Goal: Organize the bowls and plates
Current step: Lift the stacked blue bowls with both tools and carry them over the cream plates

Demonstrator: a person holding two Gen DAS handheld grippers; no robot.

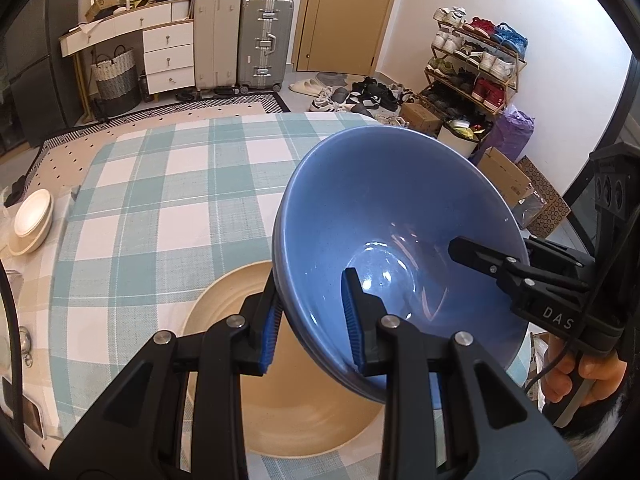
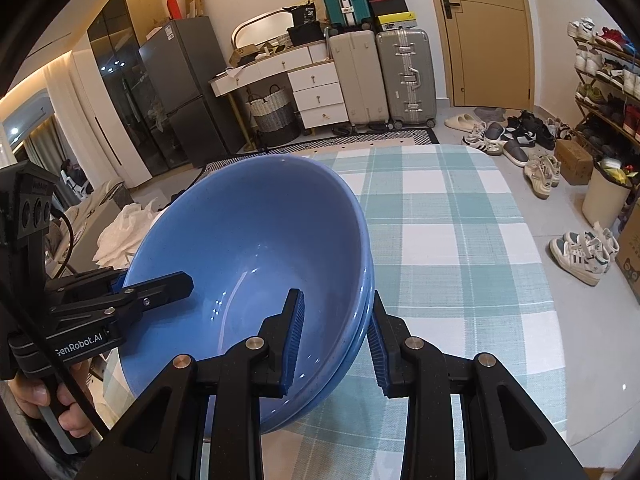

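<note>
A stack of blue bowls (image 1: pixel 400 208) is held tilted above the checked tablecloth (image 1: pixel 168 184). My left gripper (image 1: pixel 310 320) straddles its near rim, one finger inside and one outside. My right gripper (image 2: pixel 336 332) straddles the opposite rim the same way; it also shows in the left wrist view (image 1: pixel 492 264). The bowls also show in the right wrist view (image 2: pixel 256 240), where the left gripper (image 2: pixel 152 292) reaches in from the left. A large beige plate (image 1: pixel 288 408) lies on the cloth under the bowls. A stack of cream dishes (image 1: pixel 32 220) sits at the table's left edge.
The table's far edge borders a patterned rug (image 1: pixel 180 108). Past it stand suitcases (image 1: pixel 240 40), a white drawer unit (image 1: pixel 168 56) and a shoe rack (image 1: pixel 476 64). Shoes (image 2: pixel 540 172) and boxes (image 1: pixel 504 172) lie on the floor to the right.
</note>
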